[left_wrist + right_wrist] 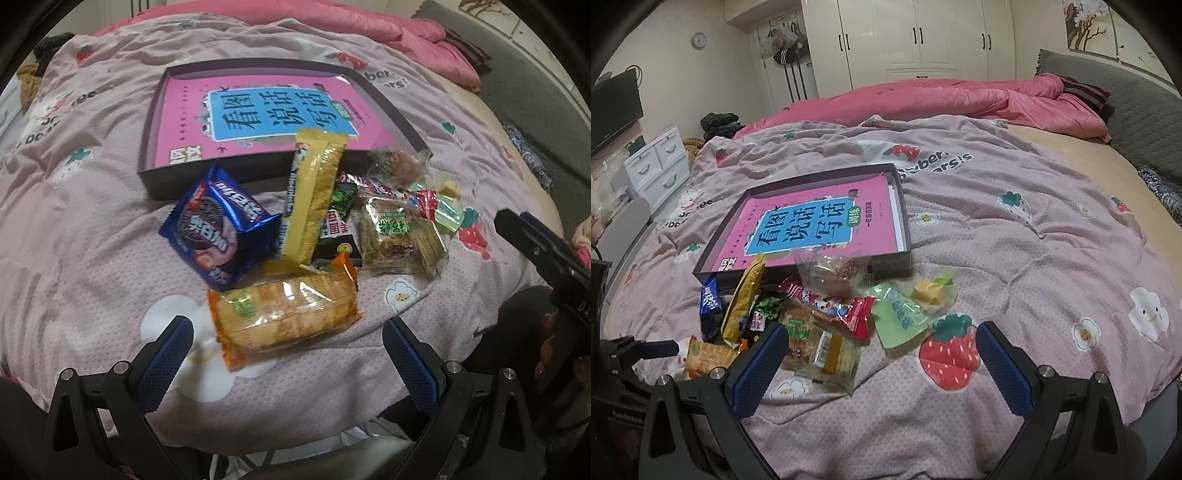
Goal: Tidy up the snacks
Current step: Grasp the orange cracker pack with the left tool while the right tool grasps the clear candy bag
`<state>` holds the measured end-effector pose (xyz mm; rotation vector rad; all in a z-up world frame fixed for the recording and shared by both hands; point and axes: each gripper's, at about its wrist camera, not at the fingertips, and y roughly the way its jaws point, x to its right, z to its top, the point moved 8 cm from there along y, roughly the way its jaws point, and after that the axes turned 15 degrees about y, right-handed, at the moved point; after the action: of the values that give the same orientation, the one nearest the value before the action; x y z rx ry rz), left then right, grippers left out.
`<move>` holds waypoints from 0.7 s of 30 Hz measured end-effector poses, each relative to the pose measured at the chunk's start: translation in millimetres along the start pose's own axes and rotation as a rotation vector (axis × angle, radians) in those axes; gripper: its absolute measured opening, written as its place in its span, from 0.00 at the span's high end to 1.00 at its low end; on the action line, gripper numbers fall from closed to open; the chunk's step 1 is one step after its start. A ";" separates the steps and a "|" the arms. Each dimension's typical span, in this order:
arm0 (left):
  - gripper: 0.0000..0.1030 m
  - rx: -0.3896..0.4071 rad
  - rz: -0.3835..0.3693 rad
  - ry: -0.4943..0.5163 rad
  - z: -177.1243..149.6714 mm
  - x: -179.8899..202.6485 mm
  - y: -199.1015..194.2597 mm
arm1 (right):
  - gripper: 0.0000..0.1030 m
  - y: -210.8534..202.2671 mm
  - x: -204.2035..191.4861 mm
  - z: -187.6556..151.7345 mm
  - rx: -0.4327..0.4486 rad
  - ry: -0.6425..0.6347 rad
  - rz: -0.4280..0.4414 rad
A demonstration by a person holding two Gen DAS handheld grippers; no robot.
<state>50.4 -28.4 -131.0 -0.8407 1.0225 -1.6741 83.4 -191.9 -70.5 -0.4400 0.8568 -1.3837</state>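
Two tools, both mine, hang spread wide and empty over the bed: the left tool (pixel 288 354) just short of an orange cracker pack (pixel 284 317), the right tool (pixel 882 363) near a clear-wrapped pastry (pixel 820 347). Beyond them the snacks lie heaped on the strawberry-print quilt (pixel 1015 240) — a blue Oreo pack (pixel 221 236), a yellow wafer bar (pixel 314 199) leaning on the rim, a green pouch (pixel 901 317), small sweets. The shallow dark box (pixel 155 122) beyond holds only a pink workbook (pixel 266 110). By my reckoning, sorting has not begun; every snack remains to be moved.
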 end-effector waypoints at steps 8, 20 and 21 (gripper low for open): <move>0.01 -0.031 0.044 -0.011 3.4 -2.5 13.2 | 0.01 12.4 -7.6 -1.1 -0.018 -0.024 0.009; 0.02 -0.096 0.086 -0.029 5.3 -4.0 37.4 | 0.01 45.4 -19.2 16.5 -0.014 -0.050 0.010; 0.02 -0.096 0.086 -0.028 5.8 -3.7 37.9 | 0.01 49.5 -20.8 17.3 -0.021 -0.049 0.015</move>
<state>70.8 -33.1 -163.3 -0.8675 1.1120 -1.5469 130.0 -166.9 -89.8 -0.4805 0.8339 -1.3461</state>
